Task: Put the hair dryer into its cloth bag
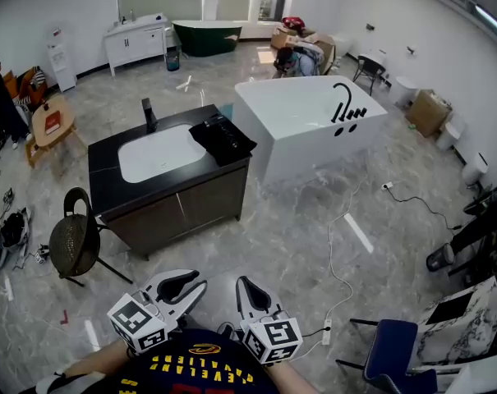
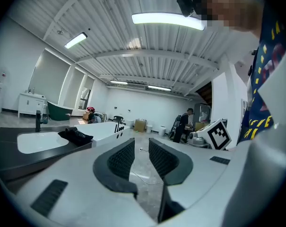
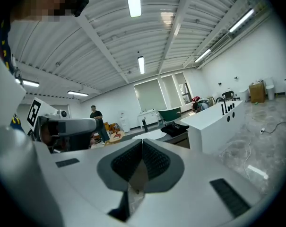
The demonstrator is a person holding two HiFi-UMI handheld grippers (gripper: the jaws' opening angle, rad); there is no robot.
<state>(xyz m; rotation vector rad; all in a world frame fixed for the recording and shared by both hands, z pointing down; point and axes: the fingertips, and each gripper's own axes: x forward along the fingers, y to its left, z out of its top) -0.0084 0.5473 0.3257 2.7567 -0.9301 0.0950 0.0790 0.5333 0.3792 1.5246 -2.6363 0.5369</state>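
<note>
**Hair dryer not yet reached: dark bundle on the vanity, both grippers empty**

The hair dryer and its cloth bag are most likely the dark bundle (image 1: 222,138) lying on the black vanity counter (image 1: 108,171), just to the right of the white basin (image 1: 154,154). From here I cannot tell dryer from bag within it. It sits well apart from the person, with open floor between them.

The step in hand looks like the approach. To do it well, walk up to the front of the vanity, keep clear of the wicker chair (image 1: 74,240) at its left corner, and stop square to the bundle so both grippers can reach it. Then sort out which part is the bag's mouth before gripping anything.

The left gripper (image 1: 181,287) is held close to the body, its jaws partly spread, with nothing but floor showing between the ribbed pads (image 2: 121,159). The right gripper (image 1: 250,295) sits beside it, its jaws pressed together on nothing.
</note>
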